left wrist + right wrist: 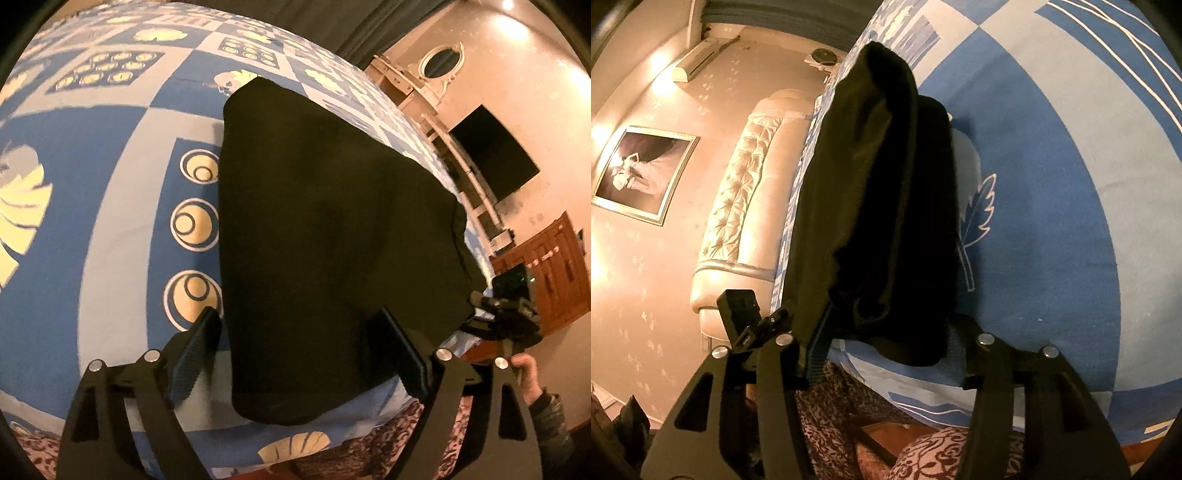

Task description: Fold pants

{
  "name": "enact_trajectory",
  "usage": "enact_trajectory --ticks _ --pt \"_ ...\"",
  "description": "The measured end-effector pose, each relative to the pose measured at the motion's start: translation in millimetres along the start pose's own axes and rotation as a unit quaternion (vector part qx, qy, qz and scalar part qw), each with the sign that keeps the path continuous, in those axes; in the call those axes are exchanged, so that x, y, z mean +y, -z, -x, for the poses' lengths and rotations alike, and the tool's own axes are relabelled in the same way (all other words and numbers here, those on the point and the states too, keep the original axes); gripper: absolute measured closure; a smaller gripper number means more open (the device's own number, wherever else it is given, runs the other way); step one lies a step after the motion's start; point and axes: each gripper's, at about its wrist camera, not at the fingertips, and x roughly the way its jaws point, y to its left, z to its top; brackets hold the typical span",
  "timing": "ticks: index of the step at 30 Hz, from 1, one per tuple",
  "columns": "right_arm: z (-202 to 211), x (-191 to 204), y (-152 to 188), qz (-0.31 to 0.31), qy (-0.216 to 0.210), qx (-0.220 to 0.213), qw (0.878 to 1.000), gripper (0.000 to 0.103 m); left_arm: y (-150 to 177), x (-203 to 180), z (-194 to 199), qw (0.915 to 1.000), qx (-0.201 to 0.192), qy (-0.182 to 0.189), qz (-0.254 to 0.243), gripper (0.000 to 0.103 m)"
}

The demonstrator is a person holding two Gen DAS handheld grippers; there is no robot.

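Note:
Black pants (332, 221) lie folded into a compact stack on the blue-and-white patterned bed sheet (110, 184), near the bed's front edge. My left gripper (299, 347) is open wide and straddles the near end of the stack, its fingers (199, 343) clear of the cloth. In the right wrist view the pants (886, 203) show several thick layers. My right gripper (886, 347) is open at the stack's near corner, with cloth between its fingers and a strip of sheet showing beside the left one. The right gripper (506, 325) also shows at the pants' right corner, held by a hand (528, 373).
The sheet (1052, 221) stretches wide beyond the pants. A dark floral bedcover (831, 406) hangs below the bed's front edge. A tufted headboard (746, 192) and a framed picture (639, 173) are on one side. A wall screen (495, 155) and a wooden cabinet (554, 273) are on the other.

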Motion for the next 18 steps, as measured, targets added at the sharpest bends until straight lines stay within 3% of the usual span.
enact_trajectory --ticks 7,18 --pt "10 2 -9 0.018 0.016 -0.003 1.0 0.039 -13 -4 7 0.9967 -0.016 -0.046 -0.065 0.017" --pt "13 -14 -54 0.004 0.014 -0.039 0.999 0.03 -51 18 -12 0.9986 0.016 0.019 -0.046 0.017"
